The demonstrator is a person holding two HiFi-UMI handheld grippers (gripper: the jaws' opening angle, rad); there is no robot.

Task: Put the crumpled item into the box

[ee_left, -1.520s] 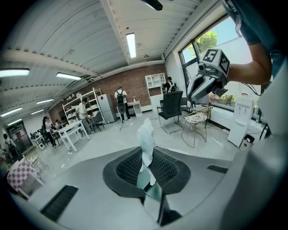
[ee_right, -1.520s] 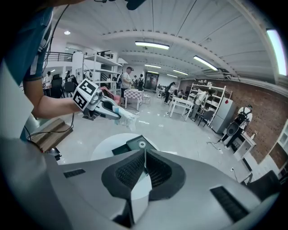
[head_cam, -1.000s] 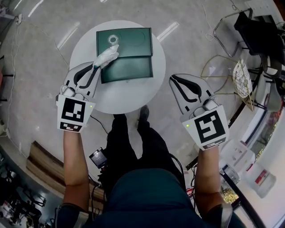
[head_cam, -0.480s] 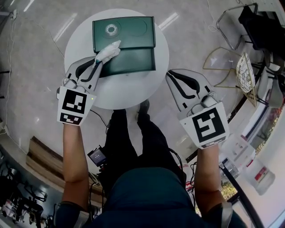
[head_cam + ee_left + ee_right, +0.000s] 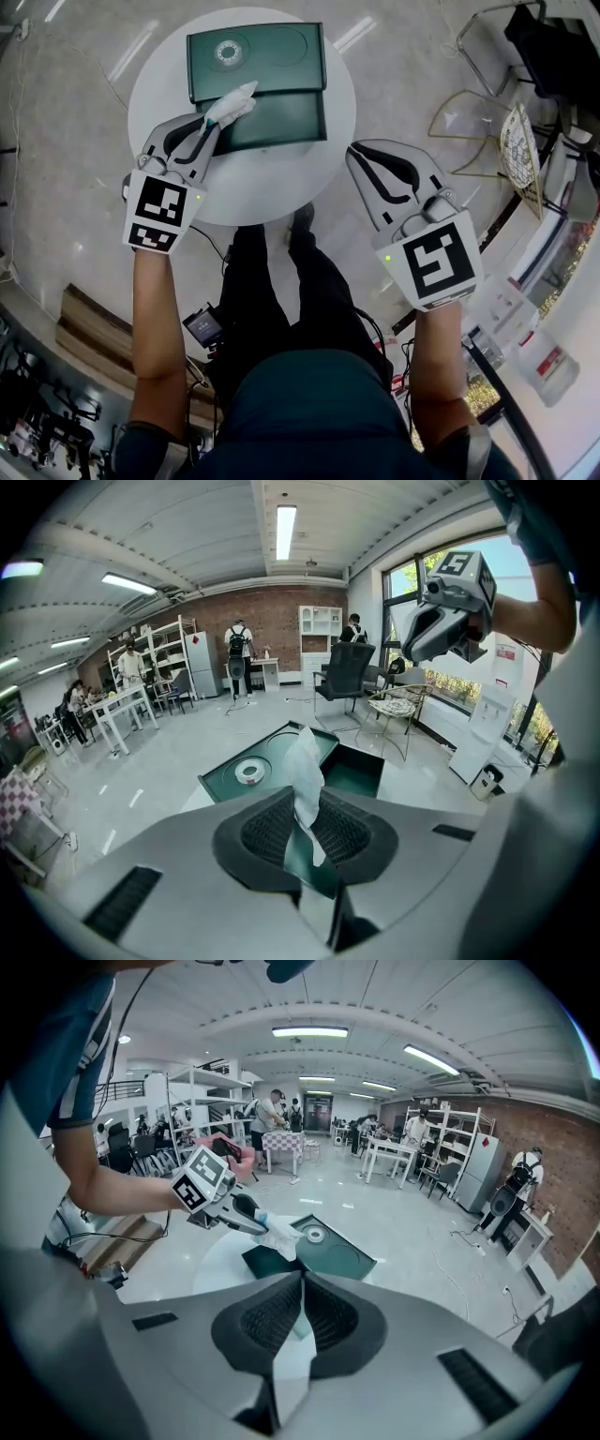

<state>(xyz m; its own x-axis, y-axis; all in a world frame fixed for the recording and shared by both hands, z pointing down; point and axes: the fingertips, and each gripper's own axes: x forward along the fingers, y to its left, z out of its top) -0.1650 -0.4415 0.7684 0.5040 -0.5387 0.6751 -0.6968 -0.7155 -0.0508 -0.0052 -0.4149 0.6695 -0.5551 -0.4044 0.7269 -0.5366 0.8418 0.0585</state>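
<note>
Left gripper (image 5: 212, 122) is pinching the crumpled item (image 5: 232, 103) right over the box's (image 5: 281, 117) left edge, while the right gripper (image 5: 354, 152) sits shut and empty off the table's (image 5: 281, 187) right edge, so letting go here could drop it outside.

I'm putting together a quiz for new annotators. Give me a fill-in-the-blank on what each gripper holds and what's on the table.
The crumpled item in the left gripper is ___ in colour.
It is over the open box, which is dark ___.
The white table under the box is ___ in shape.
The right gripper, jaws shut, holds ___.
Missing words: white; green; round; nothing.
</note>
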